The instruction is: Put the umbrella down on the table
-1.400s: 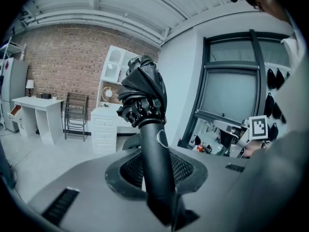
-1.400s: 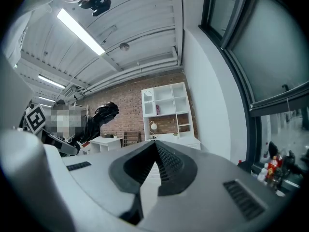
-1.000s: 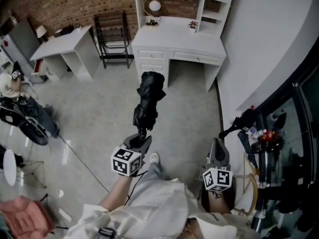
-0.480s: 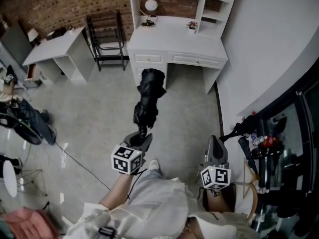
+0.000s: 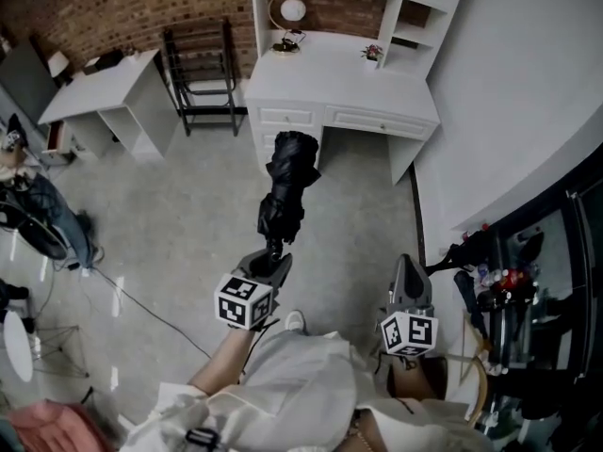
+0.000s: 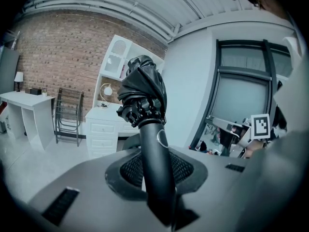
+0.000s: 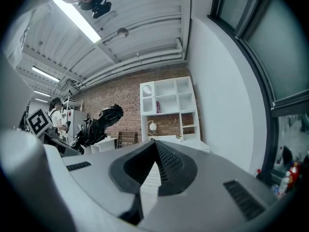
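A folded black umbrella sticks out forward over the grey floor, its canopy bundled at the far end. My left gripper is shut on its black handle; in the left gripper view the handle runs up between the jaws of that gripper to the canopy. The white desk with a shelf unit stands ahead, beyond the umbrella's tip. My right gripper is held level to the right, shut, with nothing in it; its jaws meet at the tip in the right gripper view.
A round lamp and a small plant stand on the desk. A black rack and a second white table are to its left. A white wall curves along the right, with cluttered gear below it.
Both grippers and the umbrella have been carried forward toward the white desk. The left gripper's hold on the handle is the same, and the right gripper stays shut.
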The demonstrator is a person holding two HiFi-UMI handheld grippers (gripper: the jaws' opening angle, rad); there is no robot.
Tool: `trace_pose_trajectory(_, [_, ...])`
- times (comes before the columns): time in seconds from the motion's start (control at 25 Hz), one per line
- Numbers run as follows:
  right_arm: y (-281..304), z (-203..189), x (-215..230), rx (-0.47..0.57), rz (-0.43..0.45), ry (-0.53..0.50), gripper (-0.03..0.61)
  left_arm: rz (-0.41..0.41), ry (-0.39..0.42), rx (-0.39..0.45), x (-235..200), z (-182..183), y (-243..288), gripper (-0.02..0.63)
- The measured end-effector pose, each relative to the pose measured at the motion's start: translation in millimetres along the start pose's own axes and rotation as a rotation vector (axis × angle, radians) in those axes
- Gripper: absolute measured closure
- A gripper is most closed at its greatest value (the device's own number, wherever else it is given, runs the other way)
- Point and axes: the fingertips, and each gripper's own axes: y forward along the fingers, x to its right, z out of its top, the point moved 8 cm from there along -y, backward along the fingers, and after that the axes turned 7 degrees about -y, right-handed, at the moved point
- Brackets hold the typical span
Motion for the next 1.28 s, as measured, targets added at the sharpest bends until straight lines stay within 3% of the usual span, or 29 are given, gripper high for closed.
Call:
trace_pose_trajectory(0.4, [24, 0, -4, 0.027, 0.017, -0.021, 0.56, 0.003, 0.012, 0.005, -15, 2, 12, 0.5])
trace_pose_trajectory(0.56, [81, 14, -33, -0.001, 0.008, -0.026, 0.56, -0.01, -0.002, -0.02, -68, 39, 27, 0.5])
trace_pose_trajectory(0.68, [109, 21, -39, -0.016, 0.013, -0.022, 0.561, -0.01, 0.0, -0.034, -84, 61, 36, 0.5])
trace_pose_trajectory(1.04, [205, 23, -2, -0.001, 0.073, -0.003, 0.561, 0.03, 0.004, -0.032, -96, 113, 105, 0.5])
trace_pose_trajectory(1.28, [282, 20, 40, 0.001, 0.114, 0.009, 0.561, 0.059, -0.006, -0.03, -105, 148, 178, 0.5])
